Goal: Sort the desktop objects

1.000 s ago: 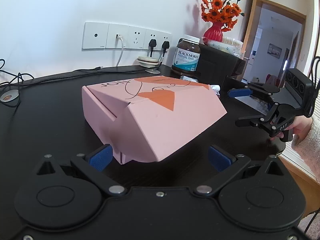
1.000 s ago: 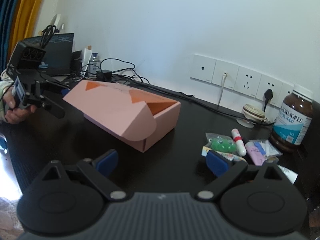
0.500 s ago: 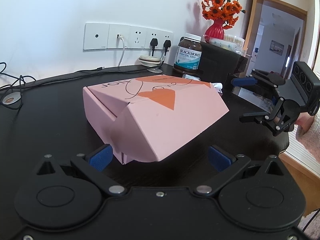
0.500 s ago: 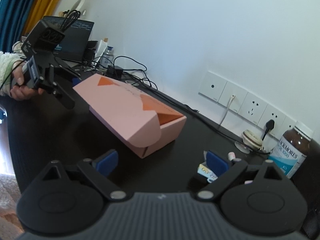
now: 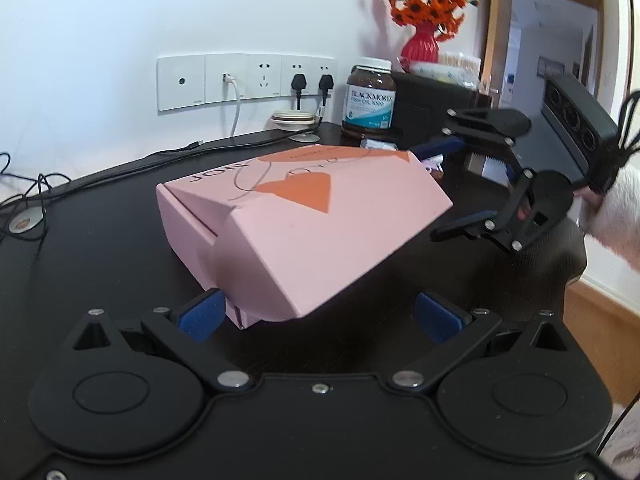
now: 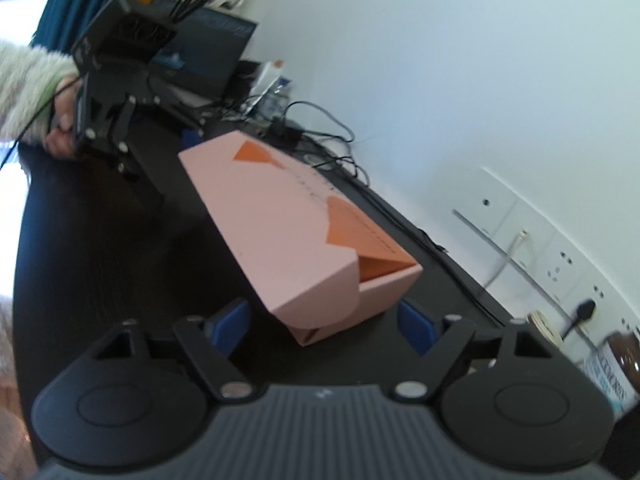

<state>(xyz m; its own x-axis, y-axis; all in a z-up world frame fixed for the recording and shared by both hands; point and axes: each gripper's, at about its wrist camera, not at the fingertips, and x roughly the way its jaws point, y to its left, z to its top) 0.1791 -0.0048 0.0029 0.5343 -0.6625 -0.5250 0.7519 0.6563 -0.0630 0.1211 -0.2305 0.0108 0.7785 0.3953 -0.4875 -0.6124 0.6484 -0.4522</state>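
A pink box [image 5: 304, 216] with orange hearts lies on the black desk [image 5: 100, 240], its lid tilted up. My left gripper [image 5: 320, 314] stands open at the box's near corner, which sits between the blue pads [image 5: 202, 314]. My right gripper [image 5: 444, 188] is at the box's right end, rolled on its side, one finger above the lid edge and one below. In the right wrist view the box [image 6: 296, 232] has its near corner between the right gripper's [image 6: 324, 326] pads; the jaws are closing and no pad presses on it. The left gripper [image 6: 172, 168] shows at the far end.
A brown supplement bottle [image 5: 370, 98] stands by the wall sockets [image 5: 244, 80], with small packets [image 5: 376, 144] behind the box. Nearby are a black organiser [image 5: 432, 96] and a red vase of orange flowers [image 5: 424, 40]. Cables [image 6: 320, 128] and a laptop [image 6: 208, 52] crowd the far end.
The right gripper rolled sideways and came in to the box's end, its jaws narrowing around the lid edge. The left gripper and the box stayed put.
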